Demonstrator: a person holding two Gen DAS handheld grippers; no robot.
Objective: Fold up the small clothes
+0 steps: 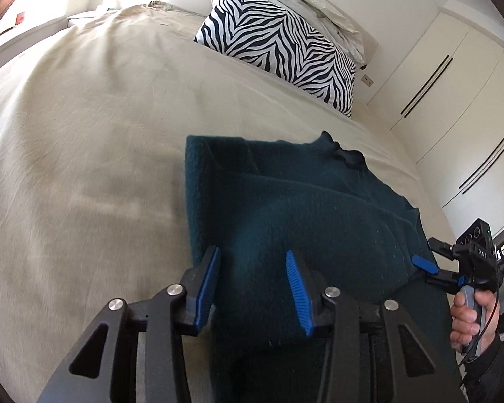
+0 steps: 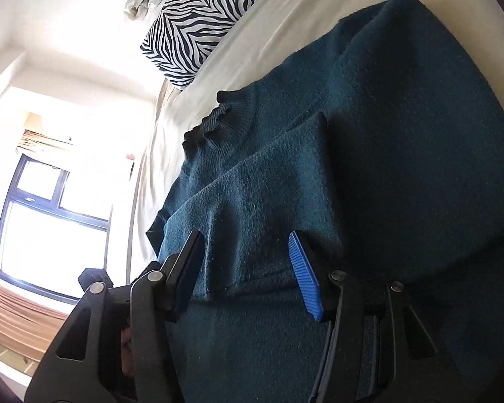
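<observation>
On the left there is only bare beige bedspread, running up to a zebra-print pillow at the head of the bed. Then comes the left gripper, its blue pads spread wide with nothing between them, poised over the near left corner of the dark teal sweater. The sweater lies flat on the bed with its long axis running away from both tools: hem end nearest them, ruffled collar pointing towards the pillow. A sleeve looks already folded in across the body, so I'd judge the fold partly done. Over on the right, the right gripper hangs above the near right part of the fabric, jaws likewise released and holding nothing. Each tool sits about as close to its own corner as the other. The next move probably turns on both pinching the near hem and carrying it forward along that axis towards the collar.
</observation>
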